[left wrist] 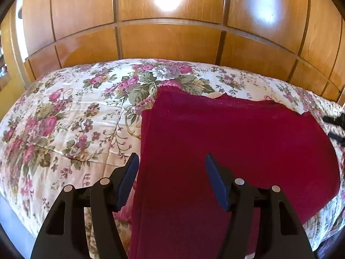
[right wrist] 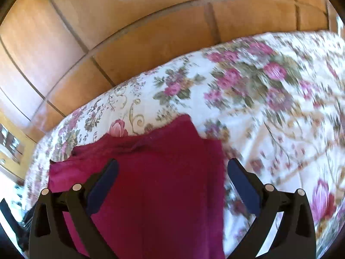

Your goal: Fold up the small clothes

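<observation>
I have both tongs angled downward with nothing gripped: the left tongs (left wrist: 171,161) stand with their blue pads (left wrist: 127,181) well apart, and the right tongs (right wrist: 172,168) are spread wider still, their view smeared by blur.

In the right wrist view the flowered bedspread (right wrist: 269,82) is smeared by motion on its right side, so the blooms there lose their outline. The red cloth (right wrist: 155,183) runs off the bottom edge in both views, its near end unseen. In the left wrist view only two dark tips of the right tool (left wrist: 336,127) show at the right edge. Glare whitens part of the wooden wardrobe (left wrist: 168,41).
</observation>
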A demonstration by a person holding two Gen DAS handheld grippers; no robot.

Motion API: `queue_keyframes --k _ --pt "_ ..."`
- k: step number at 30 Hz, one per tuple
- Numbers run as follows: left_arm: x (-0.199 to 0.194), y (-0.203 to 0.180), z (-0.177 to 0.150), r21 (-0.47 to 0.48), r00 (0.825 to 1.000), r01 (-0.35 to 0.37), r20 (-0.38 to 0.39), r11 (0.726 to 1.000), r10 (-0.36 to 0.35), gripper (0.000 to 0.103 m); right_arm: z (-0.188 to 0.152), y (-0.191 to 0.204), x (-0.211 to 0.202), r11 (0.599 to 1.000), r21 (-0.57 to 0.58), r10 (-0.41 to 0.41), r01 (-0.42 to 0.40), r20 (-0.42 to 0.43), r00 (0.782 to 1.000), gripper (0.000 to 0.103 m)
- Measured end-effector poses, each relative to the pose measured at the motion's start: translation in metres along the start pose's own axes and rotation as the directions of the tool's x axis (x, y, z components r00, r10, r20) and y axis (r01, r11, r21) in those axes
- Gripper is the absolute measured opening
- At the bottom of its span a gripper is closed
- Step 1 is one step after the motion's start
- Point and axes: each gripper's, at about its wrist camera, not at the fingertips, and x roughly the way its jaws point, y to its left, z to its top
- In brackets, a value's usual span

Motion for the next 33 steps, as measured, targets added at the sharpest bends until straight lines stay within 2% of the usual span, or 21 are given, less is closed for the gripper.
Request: queue_keyframes --k 3,6,9,14,20,21,23,24,25,27,30,33 --pt "-0.007 0.0 -0.002 -0.01 1.0 0.004 0.004 1.0 -0.004 0.063 -0.019 -0.019 -0.003 0.999 0.048 0.02 -0.018 -0.042 0.999 0.101" --pt "-0.012 0.0 -0.006 -0.015 1.0 0.01 0.004 1.0 -0.01 0.063 -0.039 -0.03 -0.004 0.993 0.093 0.082 -0.074 -0.083 0.993 0.101" --pt "-0.018 -0.003 -0.01 -0.02 1.0 0.017 0.007 1.0 -0.017 0.063 -0.057 -0.031 -0.01 0.989 0.097 0.121 -0.113 -0.081 0.989 0.101" --pt "-0.026 -0.008 -0.016 -0.013 0.999 0.03 0.01 0.999 -0.03 0.063 -0.079 -0.028 -0.02 0.969 0.124 0.226 -0.215 -0.078 0.971 0.101" --pt "-0.03 -0.02 -0.027 0.011 0.998 0.055 -0.004 0.998 -0.055 0.063 -0.093 -0.013 -0.02 0.967 0.079 0.249 -0.242 -0.082 0.965 0.099" --pt "-0.029 -0.022 -0.029 0.015 0.998 0.068 -0.012 0.998 -0.068 0.063 -0.093 -0.011 -0.018 0.969 0.069 0.243 -0.238 -0.086 0.966 0.096" --pt "-0.026 -0.026 -0.032 0.021 0.996 0.085 -0.028 0.996 -0.084 0.063 -0.093 -0.007 -0.014 0.976 0.05 0.214 -0.21 -0.094 0.972 0.084" --pt "-0.024 -0.026 -0.034 0.026 0.996 0.086 -0.036 0.996 -0.085 0.063 -0.094 -0.006 -0.014 0.978 0.044 0.206 -0.202 -0.097 0.974 0.074" --pt "-0.021 -0.028 -0.036 0.032 0.995 0.089 -0.046 0.995 -0.088 0.063 -0.093 -0.006 -0.014 0.977 0.046 0.212 -0.209 -0.1 0.972 0.06" --pt "-0.016 -0.028 -0.039 0.036 0.993 0.096 -0.066 0.995 -0.093 0.063 -0.094 -0.006 -0.014 0.967 0.059 0.253 -0.248 -0.115 0.961 0.04" --pt "-0.012 -0.026 -0.04 0.028 0.991 0.106 -0.083 0.994 -0.103 0.063 -0.093 0.008 -0.02 0.968 0.023 0.25 -0.249 -0.102 0.963 0.032" --pt "-0.012 -0.023 -0.038 0.015 0.989 0.12 -0.09 0.993 -0.118 0.063 -0.089 0.022 -0.032 0.964 0.005 0.267 -0.268 -0.067 0.961 0.03"
